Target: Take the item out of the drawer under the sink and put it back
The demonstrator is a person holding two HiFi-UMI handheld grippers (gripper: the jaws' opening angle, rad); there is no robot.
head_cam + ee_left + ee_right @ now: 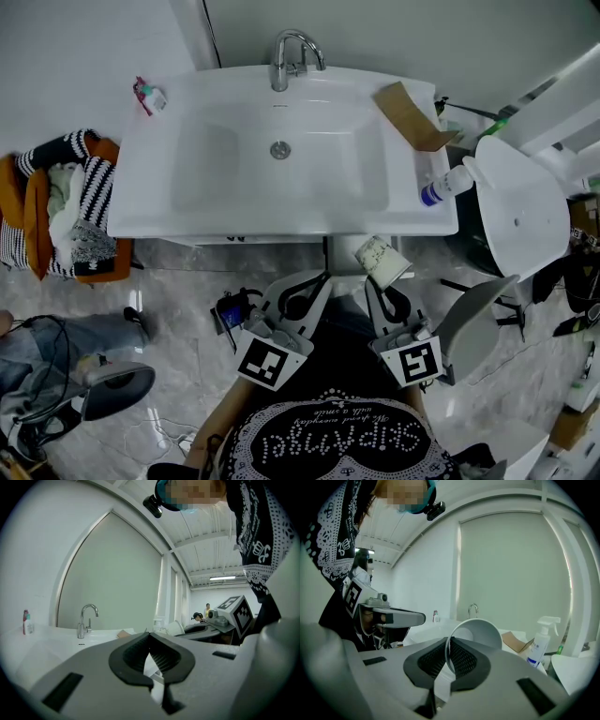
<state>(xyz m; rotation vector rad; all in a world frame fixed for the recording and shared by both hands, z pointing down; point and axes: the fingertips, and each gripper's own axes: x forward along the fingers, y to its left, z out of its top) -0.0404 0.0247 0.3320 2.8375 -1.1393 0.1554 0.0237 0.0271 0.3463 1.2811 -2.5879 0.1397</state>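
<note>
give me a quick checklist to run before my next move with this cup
1. Grip: right gripper is shut on the rim of the paper cup: ok.
2. Free hand: left gripper has its jaws together with nothing between them: ok.
3. Is the drawer under the sink open? Cannot tell, it shows in no view.
4. Clearance: the paper cup is held just in front of the sink's front edge, apart from it: ok.
5. The spray bottle sits at the sink's right end, off to the side of the cup: ok.
</note>
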